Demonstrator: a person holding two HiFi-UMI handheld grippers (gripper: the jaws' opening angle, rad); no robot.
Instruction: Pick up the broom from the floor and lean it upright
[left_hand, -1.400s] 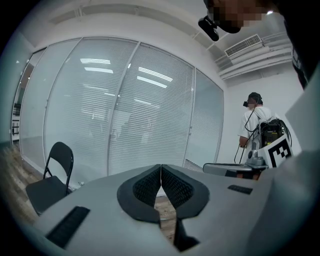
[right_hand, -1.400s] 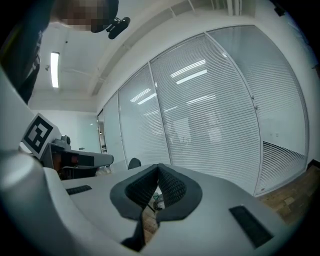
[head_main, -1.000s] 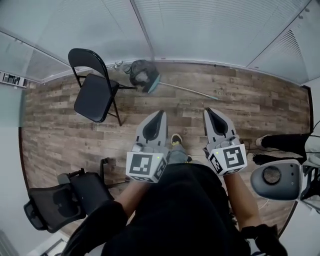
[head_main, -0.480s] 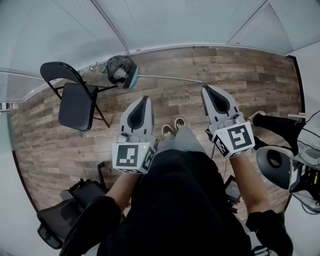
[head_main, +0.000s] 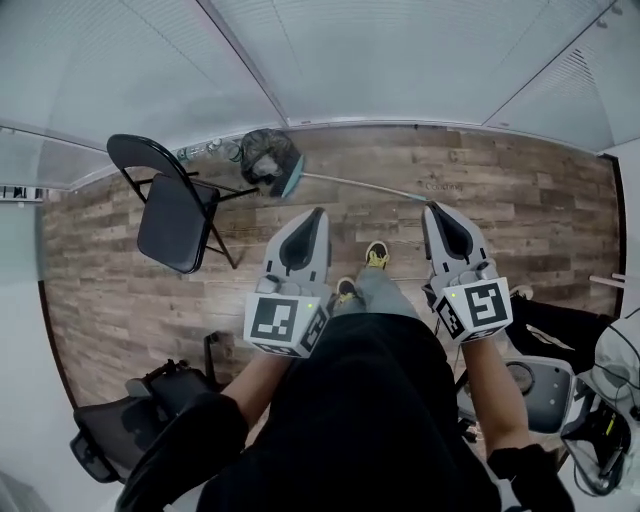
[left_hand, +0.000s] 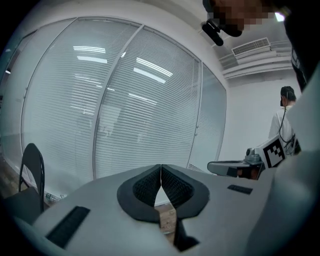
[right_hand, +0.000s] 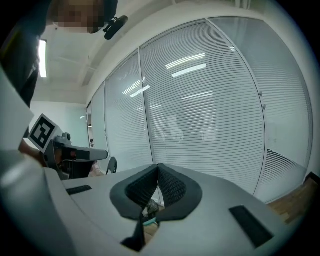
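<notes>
The broom (head_main: 272, 160) lies on the wood floor by the far glass wall, dark bristles with a teal edge at the left. Its thin handle (head_main: 365, 186) runs right, toward the tip of my right gripper (head_main: 435, 209). My left gripper (head_main: 318, 213) is held level in front of me, short of the broom head and well above the floor. In both gripper views the jaws meet with nothing between them: left gripper (left_hand: 161, 166), right gripper (right_hand: 158, 166). A bit of the broom head (right_hand: 148, 212) shows through the gap under the right jaws.
A black folding chair (head_main: 176, 218) stands left of the broom head. An office chair (head_main: 125, 425) is at the lower left. At the right are a grey chair base (head_main: 533, 392) and another person's dark leg (head_main: 560, 335). My own shoes (head_main: 376, 254) are between the grippers.
Both grippers have travelled forward with me toward the broom, and my feet have stepped. The head view swung left, then back. The jaws stayed shut.
</notes>
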